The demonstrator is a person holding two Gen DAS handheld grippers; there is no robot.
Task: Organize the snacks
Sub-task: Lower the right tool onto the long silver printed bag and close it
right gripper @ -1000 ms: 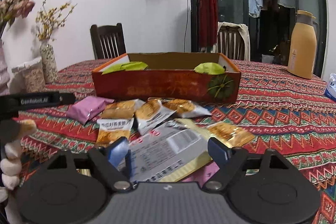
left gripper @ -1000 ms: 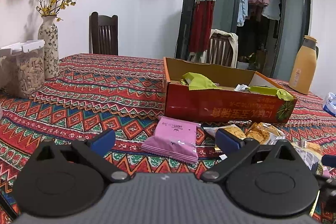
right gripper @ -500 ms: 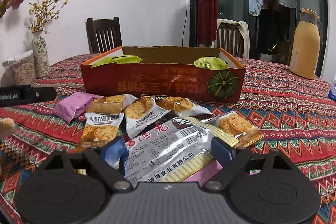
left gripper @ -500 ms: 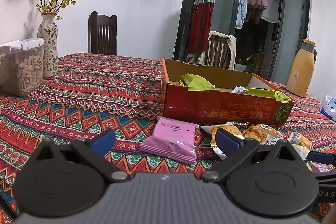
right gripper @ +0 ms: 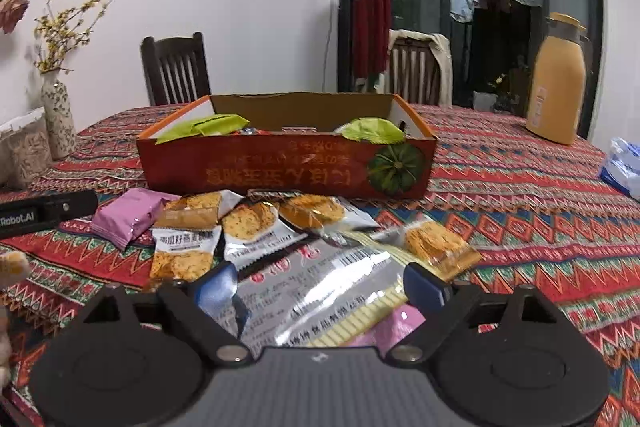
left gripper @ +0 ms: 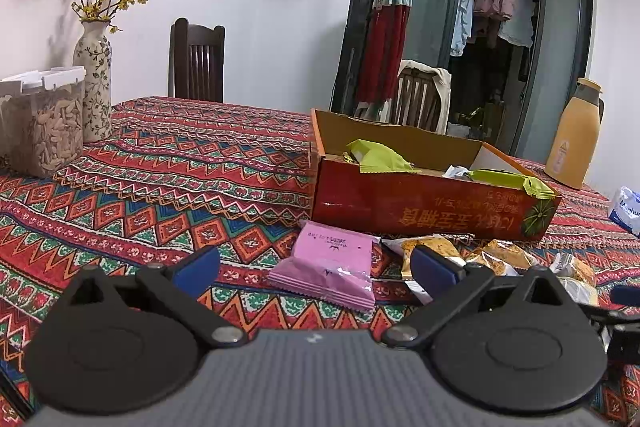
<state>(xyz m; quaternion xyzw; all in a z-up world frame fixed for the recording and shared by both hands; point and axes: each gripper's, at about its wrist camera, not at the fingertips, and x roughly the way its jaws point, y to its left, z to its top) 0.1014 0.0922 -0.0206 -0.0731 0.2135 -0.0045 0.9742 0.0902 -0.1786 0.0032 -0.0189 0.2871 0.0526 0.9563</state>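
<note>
The right claw (right gripper: 318, 287) is spread wide and grasps nothing. A large silver packet (right gripper: 308, 291) lies flat on the surface (right gripper: 520, 227) directly between and just ahead of its fingers, its near end passing under the claw body. The packet's long axis appears to run diagonally, from near-left to far-right, so the fingers straddle it across its width. Judged from this, closing on it calls for little more than a short descent.

The left claw (left gripper: 314, 267) is likewise spread and empty. The pink packet (left gripper: 328, 267) lies just ahead, between its fingers, flat, with its long axis pointing away toward the red box (left gripper: 432, 207).

The box stands beyond the loose packets in both views, open at the top, with green packets (right gripper: 200, 127) already inside. Several orange biscuit packets (right gripper: 248, 223) lie scattered between the box and the right claw.

The right claw is nearer the silver packet; the left is nearer the pink one.
</note>
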